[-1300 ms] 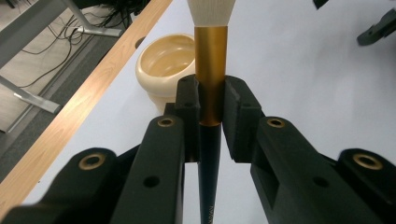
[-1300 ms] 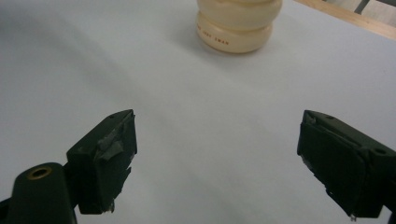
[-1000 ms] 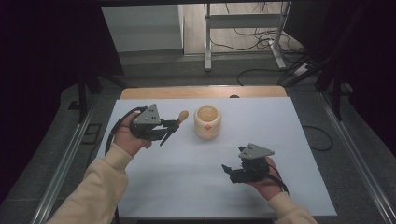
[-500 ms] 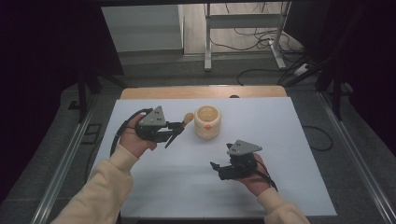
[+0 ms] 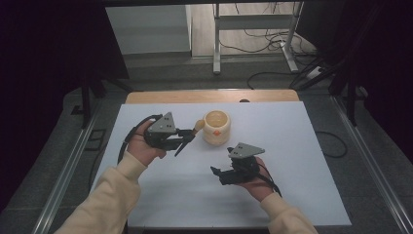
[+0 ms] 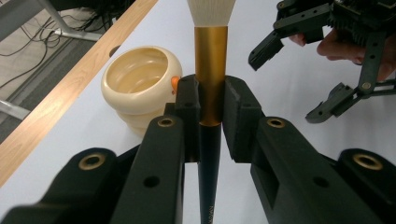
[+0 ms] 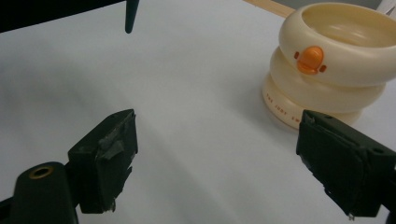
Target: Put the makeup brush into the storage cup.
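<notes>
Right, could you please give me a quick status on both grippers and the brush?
Left gripper shut on brush, beside cream pot. Right gripper open, empty. Nothing between.

Makeup brush and cream ringed pot

The black-handled brush with gold ferrule and pale bristles [image 6: 211, 56] is clamped, pointing up-frame; the glossy cream pot with an orange duck-bill knob [image 6: 140, 86] stands upright, open-mouthed, left of centre.

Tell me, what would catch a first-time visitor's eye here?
Probably the cream duck-faced pot near the middle of the white table, with its small orange beak. Just left of it, the left gripper is clamped on a makeup brush with a gold collar, bristles towards the pot. The right gripper hangs open nearby.
</notes>
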